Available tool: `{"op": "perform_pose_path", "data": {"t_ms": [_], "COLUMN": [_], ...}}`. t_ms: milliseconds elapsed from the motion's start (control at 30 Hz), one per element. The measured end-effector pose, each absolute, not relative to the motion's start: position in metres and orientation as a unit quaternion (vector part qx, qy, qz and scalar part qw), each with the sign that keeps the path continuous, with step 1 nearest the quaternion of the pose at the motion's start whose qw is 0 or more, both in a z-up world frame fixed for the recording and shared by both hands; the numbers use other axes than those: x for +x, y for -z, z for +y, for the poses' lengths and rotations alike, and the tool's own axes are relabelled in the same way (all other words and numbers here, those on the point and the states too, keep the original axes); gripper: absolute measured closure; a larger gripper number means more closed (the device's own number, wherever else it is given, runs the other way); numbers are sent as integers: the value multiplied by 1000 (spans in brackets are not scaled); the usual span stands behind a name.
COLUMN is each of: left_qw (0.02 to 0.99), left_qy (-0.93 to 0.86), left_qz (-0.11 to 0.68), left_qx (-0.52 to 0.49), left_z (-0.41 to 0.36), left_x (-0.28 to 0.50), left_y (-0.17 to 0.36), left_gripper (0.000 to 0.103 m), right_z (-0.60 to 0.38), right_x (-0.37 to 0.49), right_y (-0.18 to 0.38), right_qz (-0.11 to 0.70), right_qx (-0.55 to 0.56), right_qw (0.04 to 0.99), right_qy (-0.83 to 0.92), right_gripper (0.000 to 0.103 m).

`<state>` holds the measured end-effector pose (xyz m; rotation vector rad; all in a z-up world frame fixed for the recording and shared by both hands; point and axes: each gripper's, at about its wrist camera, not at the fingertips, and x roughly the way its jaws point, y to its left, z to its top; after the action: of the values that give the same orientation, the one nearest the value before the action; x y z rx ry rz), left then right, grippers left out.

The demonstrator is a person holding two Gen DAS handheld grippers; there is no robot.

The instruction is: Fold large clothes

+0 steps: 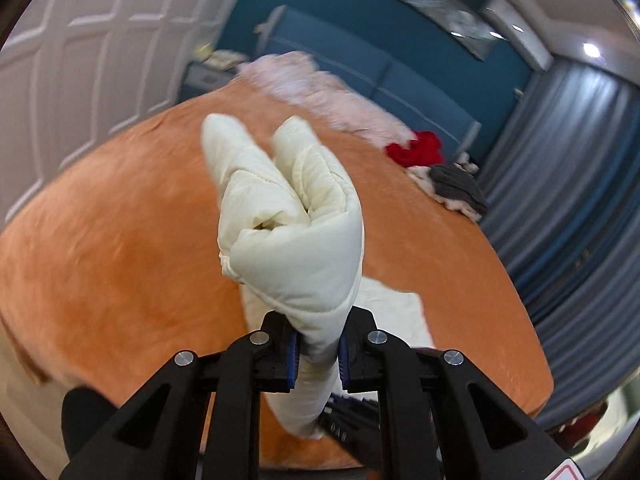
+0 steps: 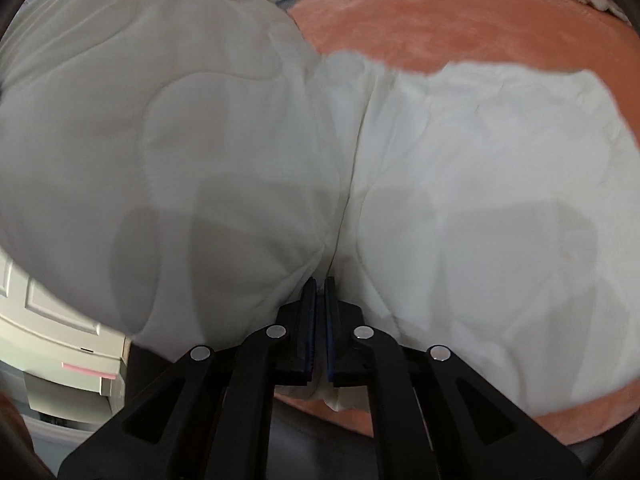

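A cream quilted garment (image 2: 460, 152) lies spread over the orange bed cover (image 2: 440, 28), its left part lifted and billowing toward the right wrist camera. My right gripper (image 2: 320, 292) is shut on a thin edge of it at the near side of the bed; a scrap of fabric shows between the fingers lower down. In the left wrist view, a thick bunched fold of the same cream garment (image 1: 296, 216) stands up above the orange bed cover (image 1: 120, 240). My left gripper (image 1: 318, 336) is shut on that fold, held above the bed.
A pink fluffy throw (image 1: 316, 88), a red garment (image 1: 416, 148) and a grey-and-white heap of clothes (image 1: 456, 188) lie along the bed's far side. Behind stand a blue headboard (image 1: 360, 60), grey-blue curtains (image 1: 568, 184) and white panelled doors (image 1: 100, 60). White drawers (image 2: 60, 344) stand beside the bed.
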<state>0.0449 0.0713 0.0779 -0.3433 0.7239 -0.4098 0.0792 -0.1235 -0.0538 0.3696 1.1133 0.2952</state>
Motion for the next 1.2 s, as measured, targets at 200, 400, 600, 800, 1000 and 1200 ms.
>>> {"op": "perform_pose_path", "data": {"t_ms": [200, 400, 600, 800, 1000, 1200], "left_qw": [895, 879, 860, 857, 861, 853], "left_qy": [253, 288, 292, 281, 280, 214], "left_qz": [352, 376, 418, 430, 424, 475], "left_qx": [-104, -47, 7, 46, 13, -2], "left_z": [-7, -81, -129, -146, -110, -49], "left_x": [48, 43, 35, 21, 3, -1], "left_y": [-79, -59, -14, 5, -12, 12], "left_gripper": [92, 92, 92, 81, 26, 22], "right_z": [-207, -270, -299, -311, -316, -304], "right_x": [39, 9, -15, -23, -6, 39], "right_y": [30, 28, 31, 10, -55, -90], "right_qz": [499, 494, 490, 476, 412, 391], "right_qx": [211, 220, 232, 193, 188, 196], "right_qw": [838, 841, 840, 857, 891, 898], "right_qy": [-72, -10, 26, 43, 22, -34], "right_gripper": [100, 98, 98, 98, 65, 41]}}
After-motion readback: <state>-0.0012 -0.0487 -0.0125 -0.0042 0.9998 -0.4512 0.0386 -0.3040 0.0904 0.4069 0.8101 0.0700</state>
